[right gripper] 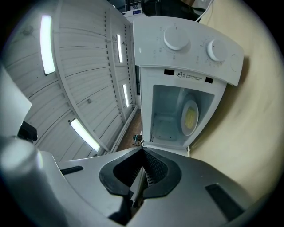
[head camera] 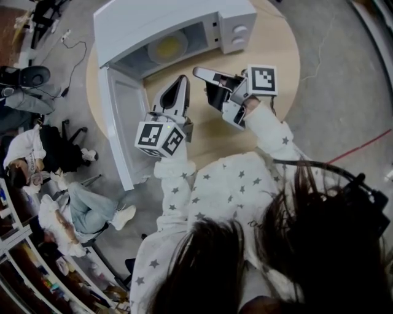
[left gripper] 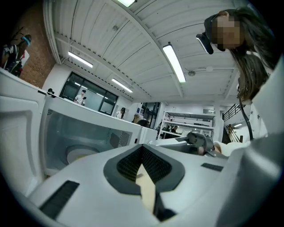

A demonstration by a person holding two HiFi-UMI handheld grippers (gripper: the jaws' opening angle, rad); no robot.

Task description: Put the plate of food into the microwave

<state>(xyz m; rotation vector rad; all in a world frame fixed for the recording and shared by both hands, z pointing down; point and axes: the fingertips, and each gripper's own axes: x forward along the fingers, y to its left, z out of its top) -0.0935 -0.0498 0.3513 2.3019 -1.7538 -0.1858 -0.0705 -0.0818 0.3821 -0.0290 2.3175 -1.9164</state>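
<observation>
**Plate of food [head camera: 167,48] sits inside the open microwave [head camera: 184,18]; both grippers are closed and empty**

The white microwave stands at the far side of a round wooden table [head camera: 279,52]. Its door [head camera: 123,116] is swung fully open and reaches toward the near left, past the table's edge. The plate lies flat on the floor of the cavity, carrying something yellow, and nothing touches it. Two round knobs [head camera: 239,29] sit on the control panel at the right of the cavity.

The left gripper [head camera: 182,81] is held above the table in front of the microwave's opening, near the hinge side of the door, and points toward the far side. In the left gripper view its fingers [left gripper: 125,163] meet at the tips. There is only a thin wedge of pale table between them further back, and nothing is gripped.

The right gripper [head camera: 201,73] is just to the right of the left one. It points leftward across the front of the microwave, with its marker cube [head camera: 261,80] out to the right. In the right gripper view its fingers [right gripper: 156,172] are pressed together with nothing between them, and the cavity and plate show beyond the tips.

The two grippers are near each other but apart, and both are clear of the microwave and the plate. Star-patterned sleeves [head camera: 221,184] lead back from them toward the near edge of the head view. Off the table at the left, people [head camera: 92,208] sit on the floor.
</observation>
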